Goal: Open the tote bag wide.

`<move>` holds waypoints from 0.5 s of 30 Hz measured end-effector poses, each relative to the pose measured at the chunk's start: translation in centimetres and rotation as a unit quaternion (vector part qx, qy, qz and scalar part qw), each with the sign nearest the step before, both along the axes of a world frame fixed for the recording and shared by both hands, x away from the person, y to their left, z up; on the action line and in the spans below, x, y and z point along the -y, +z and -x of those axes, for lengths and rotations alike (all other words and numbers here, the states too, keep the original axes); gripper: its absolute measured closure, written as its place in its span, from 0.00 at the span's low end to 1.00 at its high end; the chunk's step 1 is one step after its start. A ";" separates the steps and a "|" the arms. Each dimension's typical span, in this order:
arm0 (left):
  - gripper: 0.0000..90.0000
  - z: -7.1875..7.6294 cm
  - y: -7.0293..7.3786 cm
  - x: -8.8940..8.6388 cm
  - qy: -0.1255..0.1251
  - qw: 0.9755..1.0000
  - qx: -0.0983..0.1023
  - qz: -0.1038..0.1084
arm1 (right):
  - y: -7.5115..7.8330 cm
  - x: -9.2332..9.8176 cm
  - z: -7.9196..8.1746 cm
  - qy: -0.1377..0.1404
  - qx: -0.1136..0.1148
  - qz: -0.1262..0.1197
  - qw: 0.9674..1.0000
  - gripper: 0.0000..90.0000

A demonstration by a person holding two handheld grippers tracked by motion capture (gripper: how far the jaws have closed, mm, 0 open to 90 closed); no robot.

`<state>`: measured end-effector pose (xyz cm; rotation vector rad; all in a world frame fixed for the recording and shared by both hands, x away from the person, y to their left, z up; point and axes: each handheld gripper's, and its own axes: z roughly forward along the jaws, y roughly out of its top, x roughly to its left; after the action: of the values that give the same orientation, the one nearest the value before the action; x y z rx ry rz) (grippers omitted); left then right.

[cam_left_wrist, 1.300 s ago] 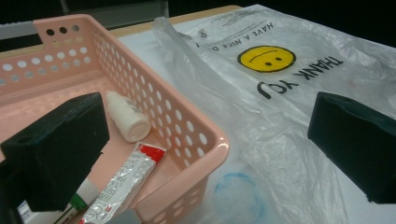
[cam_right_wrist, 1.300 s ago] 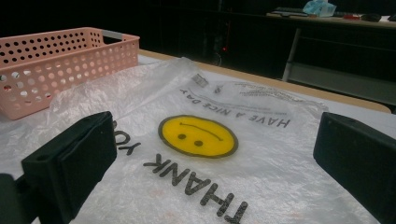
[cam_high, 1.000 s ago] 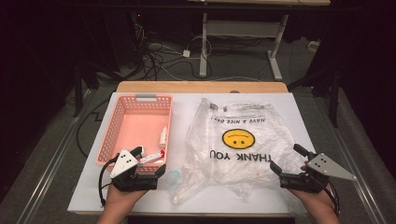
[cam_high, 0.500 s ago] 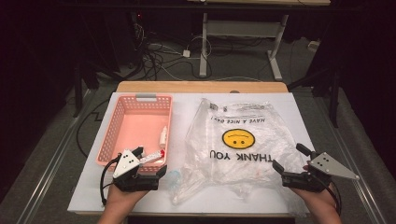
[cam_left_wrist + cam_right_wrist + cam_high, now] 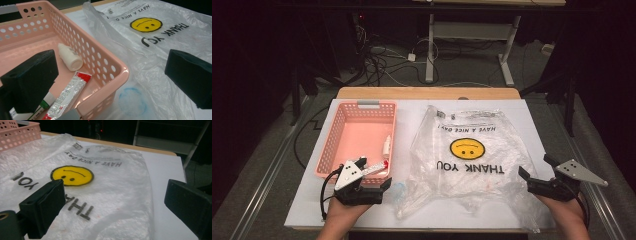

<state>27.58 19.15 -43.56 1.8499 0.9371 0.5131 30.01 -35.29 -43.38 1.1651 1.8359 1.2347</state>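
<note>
Lying flat at frame centre in the high view: clear plastic bag (image 5: 469, 165) w/ yellow smiley and "THANK YOU" print, on white table (image 5: 532, 120). Pink basket (image 5: 339, 125) left of bag, just beside it; inside: small white bottle (image 5: 387, 145) and red-white tube (image 5: 373, 167), near its lower right corner. Left gripper (image 5: 373, 174), lower left of frame, jaws spread, nothing between them; one jaw over the basket's near end, the other past its corner, over the bag's edge. Right gripper (image 5: 536, 168), lower right, at bag's right edge; jaws spread, have just been closing slightly, nothing pinched. Right gripper view: bag (image 5: 100, 195) lies low between and beyond the jaws, pads not on it.
</note>
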 end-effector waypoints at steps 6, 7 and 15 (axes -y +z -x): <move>0.00 0.0 0.0 0.0 -0.001 1.000 -0.001 -0.001 | -0.8 1.2 -0.7 -0.017 -0.031 0.006 0.999 0.14; 0.00 0.0 0.0 0.0 -0.002 1.000 -0.001 -0.002 | -0.8 1.2 -0.7 -0.017 -0.031 0.006 0.999 0.14; 0.00 -0.1 -0.1 0.2 -0.006 1.000 -0.004 -0.005 | -2.0 2.7 -2.0 -0.042 -0.087 -0.010 0.995 0.39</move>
<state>27.68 18.96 -43.69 1.8671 0.9290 0.5051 31.97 -37.99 -45.35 1.3858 1.8812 1.1371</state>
